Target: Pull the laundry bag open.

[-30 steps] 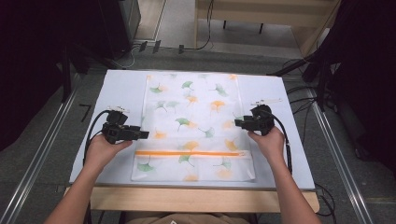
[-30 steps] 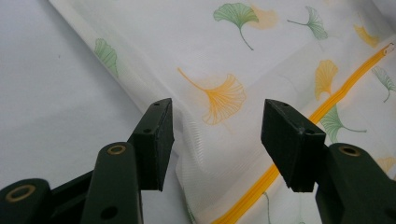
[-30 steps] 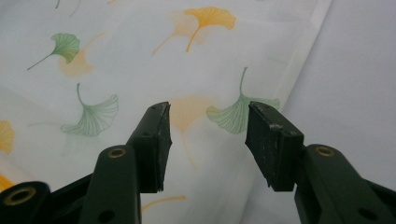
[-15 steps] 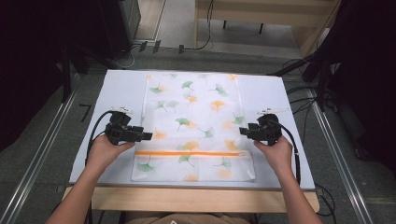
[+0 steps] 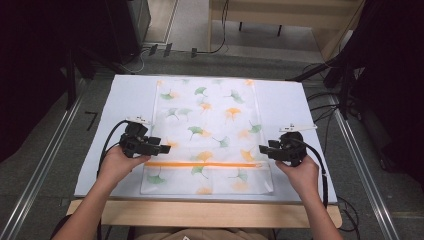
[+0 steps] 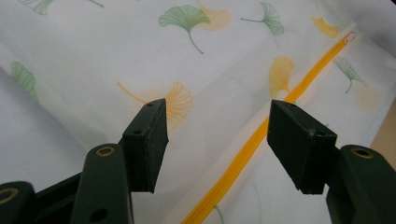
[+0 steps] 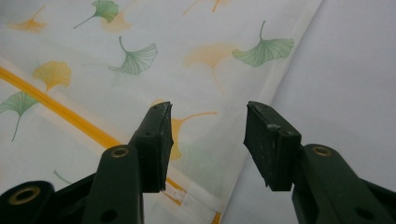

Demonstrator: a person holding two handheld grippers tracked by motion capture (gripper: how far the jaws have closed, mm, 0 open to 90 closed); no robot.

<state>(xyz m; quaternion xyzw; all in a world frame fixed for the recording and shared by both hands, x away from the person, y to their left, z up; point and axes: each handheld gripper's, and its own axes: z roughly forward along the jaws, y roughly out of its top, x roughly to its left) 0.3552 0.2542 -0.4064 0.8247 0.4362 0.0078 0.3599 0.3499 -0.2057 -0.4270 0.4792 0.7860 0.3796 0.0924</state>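
A white cloth bag (image 5: 207,130) printed with green and orange ginkgo leaves lies flat on the table, with an orange zipper (image 5: 205,164) running across it near the front. My left gripper (image 5: 164,147) stands open at the bag's left edge, just above the zipper line (image 6: 243,154). At the bag's right edge my right gripper (image 5: 263,149) is open too, low over the cloth beside the zipper's end (image 7: 187,198). Neither holds anything. The leaf-printed cloth (image 7: 196,70) spreads beyond the right gripper's jaws.
The bag rests on a pale blue-white mat (image 5: 120,105) covering a wooden table (image 5: 200,212). Metal rails (image 5: 45,165) flank the table and cables (image 5: 325,95) trail at the right. Bare mat (image 7: 350,70) lies right of the bag's edge.
My right gripper has moved toward the front of the table along the bag's right edge, down to the zipper line. The left gripper has stayed nearly in place.
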